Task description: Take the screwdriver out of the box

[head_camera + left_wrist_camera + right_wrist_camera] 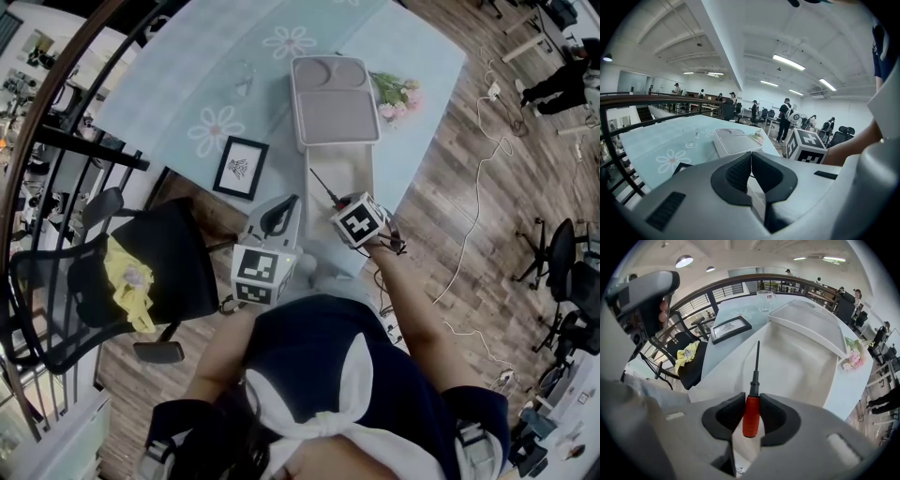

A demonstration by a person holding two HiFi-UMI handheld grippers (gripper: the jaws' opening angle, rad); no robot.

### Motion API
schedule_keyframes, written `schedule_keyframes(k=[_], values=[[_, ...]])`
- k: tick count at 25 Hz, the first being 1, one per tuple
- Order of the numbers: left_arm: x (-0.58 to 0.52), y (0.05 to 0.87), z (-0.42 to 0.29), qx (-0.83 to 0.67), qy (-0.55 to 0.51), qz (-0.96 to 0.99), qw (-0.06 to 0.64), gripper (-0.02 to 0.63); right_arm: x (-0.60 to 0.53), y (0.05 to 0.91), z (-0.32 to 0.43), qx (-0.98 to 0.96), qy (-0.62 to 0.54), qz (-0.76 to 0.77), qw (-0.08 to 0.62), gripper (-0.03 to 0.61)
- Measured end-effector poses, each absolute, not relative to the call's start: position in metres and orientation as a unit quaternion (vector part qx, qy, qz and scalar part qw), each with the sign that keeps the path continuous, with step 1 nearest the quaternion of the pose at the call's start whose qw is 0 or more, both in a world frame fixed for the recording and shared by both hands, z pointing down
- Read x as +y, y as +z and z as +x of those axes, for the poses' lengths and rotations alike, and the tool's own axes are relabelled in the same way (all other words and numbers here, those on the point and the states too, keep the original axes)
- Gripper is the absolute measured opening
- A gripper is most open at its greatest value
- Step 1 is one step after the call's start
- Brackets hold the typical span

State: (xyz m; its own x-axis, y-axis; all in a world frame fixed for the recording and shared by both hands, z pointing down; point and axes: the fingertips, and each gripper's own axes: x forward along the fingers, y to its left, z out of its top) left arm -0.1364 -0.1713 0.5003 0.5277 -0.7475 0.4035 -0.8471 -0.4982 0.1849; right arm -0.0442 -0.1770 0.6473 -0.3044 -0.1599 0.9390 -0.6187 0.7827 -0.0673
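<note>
Right gripper [751,400], nearest me, is clamped on the red handle of the screwdriver [750,417]. The dark shaft points out over the open white box [801,371] on the table [719,364]. My left gripper [751,157] is near the box's front end, its jaws pressed together with nothing between them. Beyond, the lid [811,317] lies open. A framed picture [730,327] sits to its left, and a glass [765,298] stands farther off.

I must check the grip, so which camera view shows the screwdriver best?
The right gripper view: the screwdriver is clamped by its red handle between the jaws of the right hand-held gripper. The head view shows only its thin shaft; the left gripper view shows none of it.
</note>
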Motion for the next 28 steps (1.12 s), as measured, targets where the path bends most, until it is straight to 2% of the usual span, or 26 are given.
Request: schedule_keyframes(k=[28], values=[[-0.166, 0.502, -0.120, -0.455, 0.147, 0.859, 0.181, 0.018, -0.182, 0.572, -0.044, -0.827, 0.204, 0.286, 0.438, 0.094]])
